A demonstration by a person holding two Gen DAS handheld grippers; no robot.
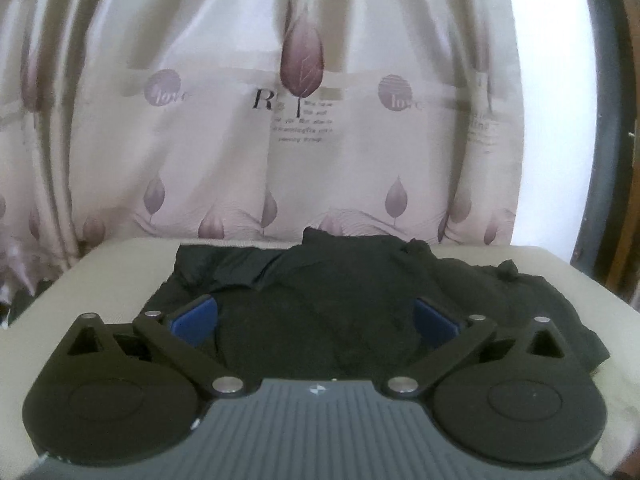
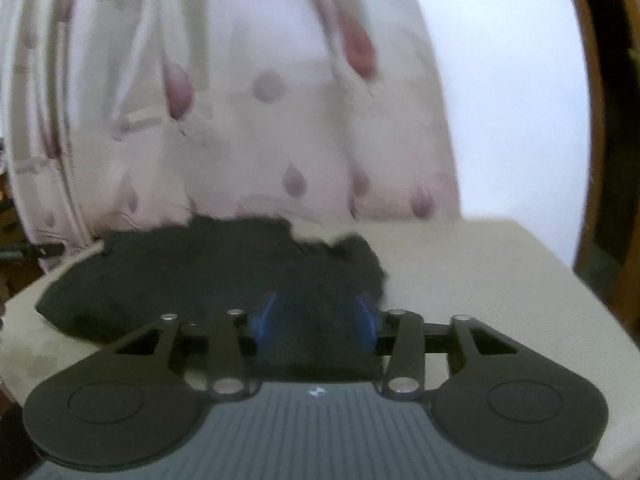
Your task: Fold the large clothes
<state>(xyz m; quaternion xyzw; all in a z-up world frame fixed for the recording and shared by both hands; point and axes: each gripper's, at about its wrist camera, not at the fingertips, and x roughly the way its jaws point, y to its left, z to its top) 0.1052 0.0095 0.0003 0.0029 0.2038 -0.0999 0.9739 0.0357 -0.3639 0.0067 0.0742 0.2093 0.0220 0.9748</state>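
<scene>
Left gripper: jaws spread as wide as they go, blue pads well apart, nothing pinched; the dark cloth shows between them, but whether the pads brush it I cannot tell.
Right gripper: jaws partly spread, with a clear gap between the blue pads; cloth lies in the gap, no squeeze on it visible, and the picture is blurred.
Garment: black, rumpled, bunched in a low heap on the cream cushion, just ahead of both grippers and in front of the patterned curtain.
Handling: judged soft, limp and light; it will sag and drape from any hold, it is not fragile, and it may slide a little over the cushion.
Where to hold: an outer edge or corner, one per gripper, kept well apart so the cloth opens flat; the raised points at its far rim look easiest to nip. Which part is collar, hem or sleeve I cannot tell.
Long axis: runs side to side across the cushion, roughly parallel to the curtain.
Which way it points: unclear; crumpling hides its top and bottom.
Stage: judged not yet folded; spreading comes first.
</scene>
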